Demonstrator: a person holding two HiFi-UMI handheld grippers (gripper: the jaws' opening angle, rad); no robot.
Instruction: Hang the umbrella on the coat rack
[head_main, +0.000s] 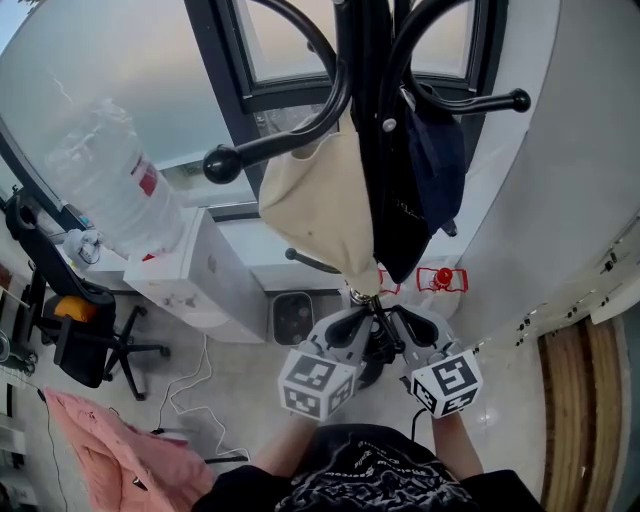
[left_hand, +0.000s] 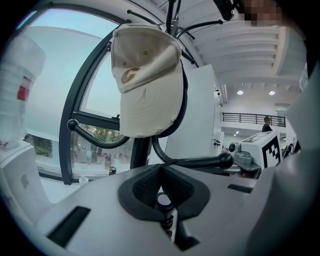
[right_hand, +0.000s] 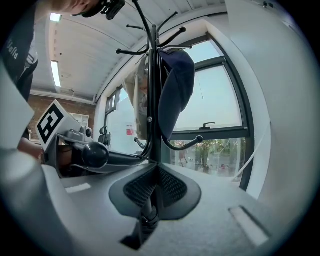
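Note:
A black coat rack (head_main: 362, 120) stands right before me. A cream cap (head_main: 320, 210) and a navy cap (head_main: 425, 190) hang on it. Both grippers sit side by side under the caps, pointed at the pole. My left gripper (head_main: 355, 318) is shut with nothing between its pads (left_hand: 150, 182). My right gripper (head_main: 397, 318) is shut and empty too. A low ball-tipped hook (left_hand: 225, 160) reaches across just beyond the jaws, and it is the same hook (right_hand: 95, 155) in the right gripper view. I cannot make out an umbrella; a dark shape (head_main: 375, 355) lies between the grippers.
A water dispenser with a large bottle (head_main: 110, 180) stands left of the rack, with a small bin (head_main: 293, 318) beside it. An office chair (head_main: 80, 330) and a pink cloth (head_main: 110, 450) are at lower left. A white wall (head_main: 570, 200) closes the right side.

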